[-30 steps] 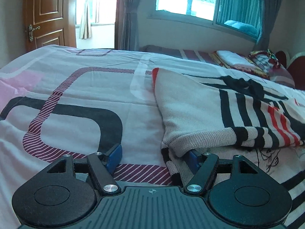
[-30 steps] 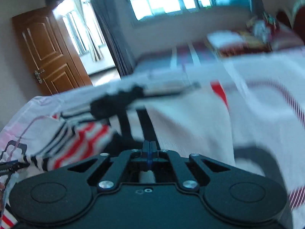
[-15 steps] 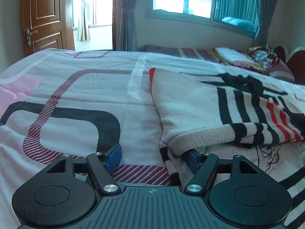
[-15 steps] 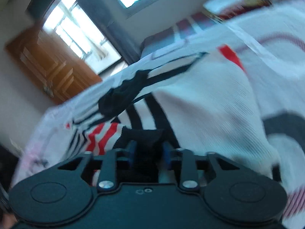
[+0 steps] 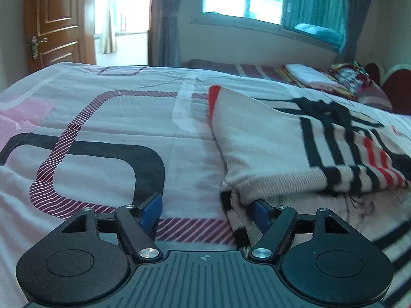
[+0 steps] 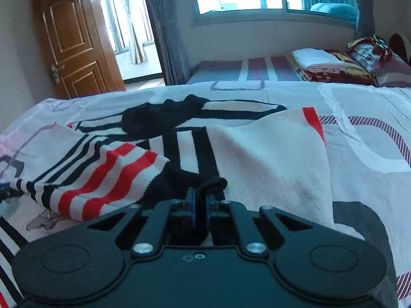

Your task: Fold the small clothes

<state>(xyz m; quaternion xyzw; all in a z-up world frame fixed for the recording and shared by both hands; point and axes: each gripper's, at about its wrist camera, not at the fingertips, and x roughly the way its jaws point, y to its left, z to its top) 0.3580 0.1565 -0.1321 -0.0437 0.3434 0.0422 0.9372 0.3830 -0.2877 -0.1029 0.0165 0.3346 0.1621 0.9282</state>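
Right wrist cam: your right gripper (image 6: 199,200) pinches sweater's (image 6: 269,159) black edge, on the bedspread (image 5: 102,138). Left gripper (image 5: 209,209) gapes wide, holding nothing. One fold looks done; rest prob. still to go.

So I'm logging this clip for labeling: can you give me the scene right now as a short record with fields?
surface: bed with patterned sheet
garment: striped knit sweater, partly folded, lying on the sheet
left tool: open, low at the sweater's near corner; one finger under the hem
right tool: shut on black edge of the sweater
other items: folded stack at the far end of the bed; black cloth beyond the sweater
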